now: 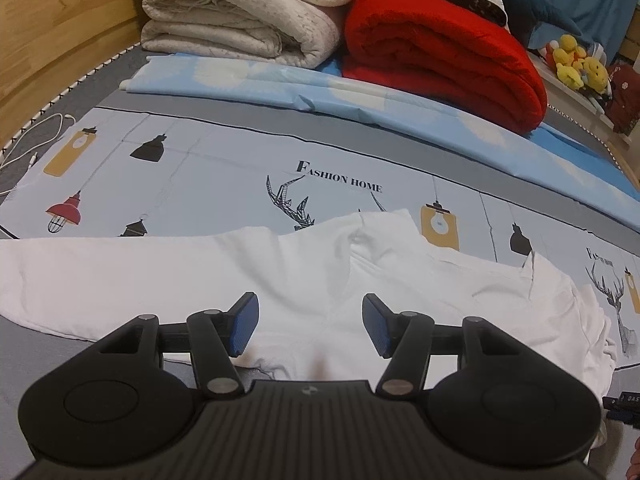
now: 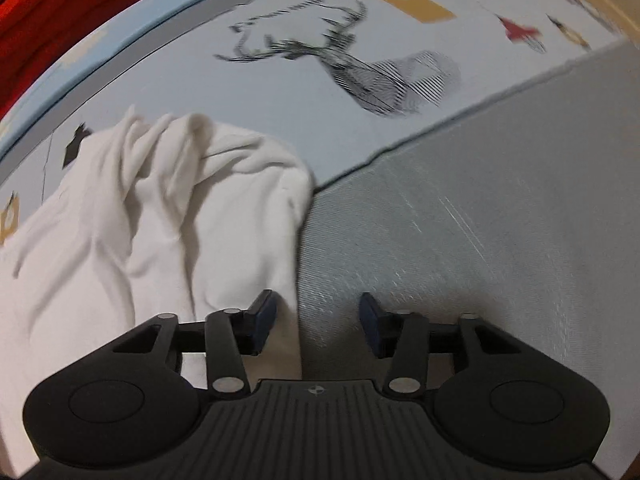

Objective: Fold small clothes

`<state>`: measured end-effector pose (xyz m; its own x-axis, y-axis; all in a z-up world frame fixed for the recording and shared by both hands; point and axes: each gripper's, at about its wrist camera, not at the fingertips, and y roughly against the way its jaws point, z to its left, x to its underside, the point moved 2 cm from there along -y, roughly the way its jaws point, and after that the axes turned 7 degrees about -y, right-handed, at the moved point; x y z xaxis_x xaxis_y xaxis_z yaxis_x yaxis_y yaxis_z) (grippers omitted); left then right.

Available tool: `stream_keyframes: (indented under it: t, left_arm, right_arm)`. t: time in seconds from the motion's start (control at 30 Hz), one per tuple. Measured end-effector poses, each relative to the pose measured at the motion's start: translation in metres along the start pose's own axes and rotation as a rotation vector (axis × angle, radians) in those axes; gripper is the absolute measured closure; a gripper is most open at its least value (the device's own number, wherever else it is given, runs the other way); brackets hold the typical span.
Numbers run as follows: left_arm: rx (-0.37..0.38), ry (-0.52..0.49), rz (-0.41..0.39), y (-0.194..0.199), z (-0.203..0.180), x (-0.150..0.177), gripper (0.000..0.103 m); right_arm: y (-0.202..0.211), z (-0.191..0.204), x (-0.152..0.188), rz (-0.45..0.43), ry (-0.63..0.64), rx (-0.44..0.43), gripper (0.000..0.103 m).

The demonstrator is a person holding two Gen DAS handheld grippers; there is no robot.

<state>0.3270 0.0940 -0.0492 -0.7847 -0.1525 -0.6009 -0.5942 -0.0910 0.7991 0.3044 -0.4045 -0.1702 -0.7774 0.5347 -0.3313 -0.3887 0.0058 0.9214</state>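
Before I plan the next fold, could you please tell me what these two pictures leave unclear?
- White garment: its near hem is hidden behind the left claw body in the left wrist view.
- The same garment runs off the left edge of the right wrist view; motion blur smears its folds.
- What kind of garment it is: no view shows it whole.
- Small black object: cut by the right edge, unidentifiable.

A folded red blanket sits beside stacked cream quilts on a pale blue sheet printed with lamps and deer. Yellow plush toys sit far right; a white cable lies left.
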Motion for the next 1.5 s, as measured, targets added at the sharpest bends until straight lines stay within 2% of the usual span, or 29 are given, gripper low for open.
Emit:
stream_keyframes:
  t: [0.03,0.07,0.13,0.3,0.37,0.43,0.47,0.53,0.57,0.63,0.77,0.8,0.83,0.87,0.9,0.97,1.0,1.07,1.13,1.17,1.2,1.23,1.27,1.33,1.37,1.43,1.5]
  left_arm:
    - [0.001,-0.001,0.000,0.000,-0.001,0.000,0.040]
    - [0.003,-0.003,0.001,-0.001,-0.001,0.000,0.040]
    - [0.003,-0.003,0.001,-0.001,-0.001,0.000,0.040]
    - [0.002,-0.003,-0.003,0.000,-0.001,-0.001,0.040]
    - [0.001,-0.007,0.001,-0.002,-0.002,0.000,0.040]
    - [-0.001,-0.012,0.007,-0.004,-0.003,0.001,0.040]
    - [-0.001,-0.013,0.009,-0.005,-0.004,0.001,0.040]
    - [-0.001,-0.016,0.010,-0.006,-0.006,0.001,0.040]
    - [-0.001,-0.018,0.009,-0.006,-0.007,0.001,0.040]
    - [0.000,-0.022,0.010,-0.007,-0.010,0.002,0.040]
    - [0.003,-0.033,0.018,-0.011,-0.017,0.003,0.040]
    - [0.004,-0.034,0.018,-0.012,-0.019,0.003,0.040]
    - [0.005,-0.037,0.019,-0.012,-0.022,0.004,0.040]
    - [0.008,-0.040,0.020,-0.013,-0.024,0.004,0.040]
    - [0.010,-0.043,0.021,-0.013,-0.026,0.004,0.040]
    - [0.012,-0.053,0.021,-0.014,-0.030,0.005,0.040]
    - [0.011,-0.055,0.022,-0.014,-0.031,0.006,0.040]
    - [0.010,-0.053,0.021,-0.014,-0.030,0.007,0.040]
    - [0.006,-0.053,0.021,-0.015,-0.030,0.006,0.040]
    - [0.005,-0.053,0.021,-0.015,-0.029,0.006,0.040]
    - [0.004,-0.052,0.022,-0.015,-0.028,0.006,0.040]
    - [0.003,-0.051,0.023,-0.015,-0.028,0.006,0.040]
    - [0.003,-0.051,0.023,-0.015,-0.027,0.006,0.040]
    - [0.003,-0.049,0.025,-0.016,-0.027,0.006,0.040]
    - [0.004,-0.048,0.026,-0.016,-0.027,0.006,0.040]
    - [0.008,-0.050,0.027,-0.016,-0.028,0.006,0.040]
    - [0.011,-0.052,0.027,-0.017,-0.029,0.006,0.040]
  right_arm:
    - [0.000,0.003,0.000,-0.003,0.009,-0.025,0.098]
    - [0.001,0.005,0.001,-0.001,0.000,-0.051,0.103]
    - [0.006,0.007,0.000,-0.024,0.006,-0.084,0.103]
    - [0.041,-0.005,-0.023,-0.183,-0.085,-0.177,0.103]
    - [0.053,-0.020,-0.034,-0.233,-0.142,-0.179,0.103]
    - [0.054,-0.032,-0.039,-0.247,-0.180,-0.138,0.100]
    - [0.049,-0.035,-0.039,-0.223,-0.182,-0.123,0.098]
    - [0.034,-0.038,-0.036,-0.096,-0.192,-0.170,0.083]
    - [0.025,-0.037,-0.032,-0.021,-0.186,-0.199,0.069]
    - [0.018,-0.028,-0.020,0.062,-0.118,-0.179,0.066]
    - [0.005,-0.013,0.001,0.113,-0.011,-0.173,0.064]
    - [0.004,-0.011,0.004,0.104,0.003,-0.169,0.069]
    - [0.005,-0.007,0.006,0.091,0.027,-0.169,0.081]
    - [0.007,-0.005,0.005,0.086,0.046,-0.197,0.100]
    - [0.009,-0.004,0.004,0.073,0.043,-0.220,0.101]
    - [0.024,-0.008,-0.004,0.000,0.019,-0.234,0.101]
    - [0.035,-0.013,-0.012,-0.070,-0.004,-0.222,0.101]
    - [0.071,-0.022,-0.032,-0.288,-0.026,-0.166,0.101]
    - [0.116,-0.015,-0.038,-0.571,0.081,-0.081,0.101]
    - [0.129,-0.009,-0.036,-0.673,0.147,-0.055,0.101]
    - [0.136,-0.007,-0.034,-0.732,0.182,-0.039,0.100]
    - [0.135,-0.007,-0.035,-0.731,0.176,-0.025,0.100]
    - [0.124,-0.011,-0.038,-0.669,0.151,-0.002,0.100]
    - [0.087,-0.026,-0.044,-0.466,0.065,0.089,0.100]
    - [0.070,-0.040,-0.046,-0.374,-0.019,0.122,0.099]
    - [0.045,-0.070,-0.045,-0.226,-0.203,0.121,0.099]
    - [0.042,-0.087,-0.045,-0.229,-0.315,0.069,0.093]
